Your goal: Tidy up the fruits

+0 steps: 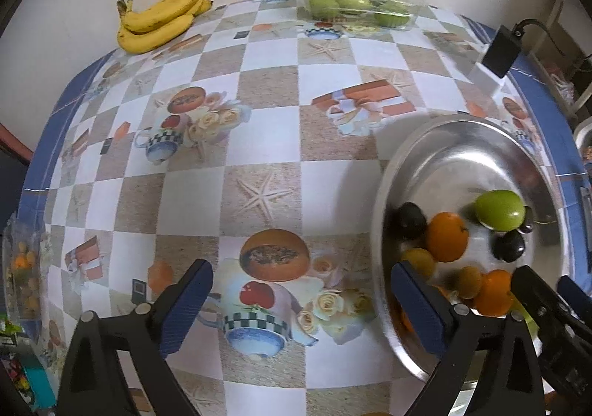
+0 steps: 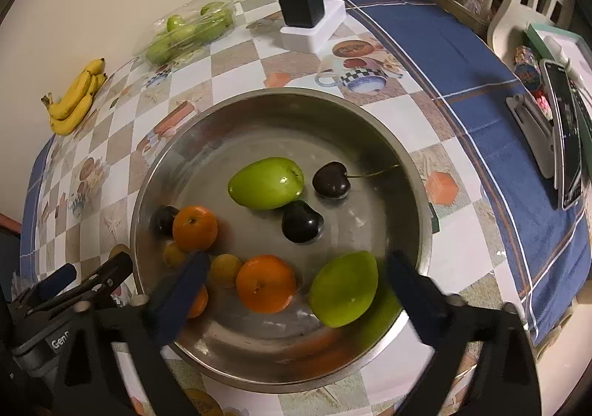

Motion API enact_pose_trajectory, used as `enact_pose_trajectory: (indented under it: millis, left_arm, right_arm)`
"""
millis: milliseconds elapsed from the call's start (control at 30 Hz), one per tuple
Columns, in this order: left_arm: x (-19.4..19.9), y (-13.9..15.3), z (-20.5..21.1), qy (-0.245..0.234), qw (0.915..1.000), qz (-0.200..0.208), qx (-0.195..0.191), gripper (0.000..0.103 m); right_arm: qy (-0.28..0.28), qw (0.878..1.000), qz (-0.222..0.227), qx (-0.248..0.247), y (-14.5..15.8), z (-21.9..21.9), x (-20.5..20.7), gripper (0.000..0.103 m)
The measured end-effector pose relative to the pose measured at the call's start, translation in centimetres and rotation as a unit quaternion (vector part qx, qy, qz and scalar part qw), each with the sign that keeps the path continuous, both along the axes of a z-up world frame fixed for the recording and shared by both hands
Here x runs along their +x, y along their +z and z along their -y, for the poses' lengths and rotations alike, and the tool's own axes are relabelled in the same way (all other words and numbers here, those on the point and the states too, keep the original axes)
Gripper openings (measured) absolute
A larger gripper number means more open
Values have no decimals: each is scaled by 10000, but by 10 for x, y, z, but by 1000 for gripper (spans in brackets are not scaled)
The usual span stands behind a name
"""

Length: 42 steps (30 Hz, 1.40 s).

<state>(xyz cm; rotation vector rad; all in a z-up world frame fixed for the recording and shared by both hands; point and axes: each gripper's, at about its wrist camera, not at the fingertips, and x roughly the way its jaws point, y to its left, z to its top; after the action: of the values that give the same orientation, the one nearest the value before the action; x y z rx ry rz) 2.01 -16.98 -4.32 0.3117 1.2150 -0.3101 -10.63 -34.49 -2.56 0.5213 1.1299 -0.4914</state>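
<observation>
Above the steel bowl (image 2: 155,172), your left tongs (image 1: 301,308) and right tongs (image 2: 296,290) gape empty; centre one fruit before closing.

The only readable lettering is the white partial word "Gen", cut off after those letters, printed on the grey-black plastic body of the left gripper (image 2: 59,332) at about eight o'clock in the right wrist view.
</observation>
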Motion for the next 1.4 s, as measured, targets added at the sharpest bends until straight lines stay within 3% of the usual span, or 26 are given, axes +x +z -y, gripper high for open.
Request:
enact_pose_trajectory:
  millis: [433, 600, 1133, 1400]
  left_arm:
    - [3, 3, -13, 307, 9953, 703, 590, 101]
    - [0, 3, -19, 428, 9933, 798, 723, 101]
    - [-35, 27, -60, 499, 9957, 657, 410, 101]
    - [-49, 39, -78, 540, 9952, 777, 253, 101]
  right_arm:
    - [240, 9996, 77, -96, 0, -10, 5, 101]
    - [273, 9995, 80, -111, 0, -14, 5, 101]
    - [640, 9976, 56, -271, 9, -48, -11, 101]
    - [570, 9978, 103, -327, 23, -53, -21, 101]
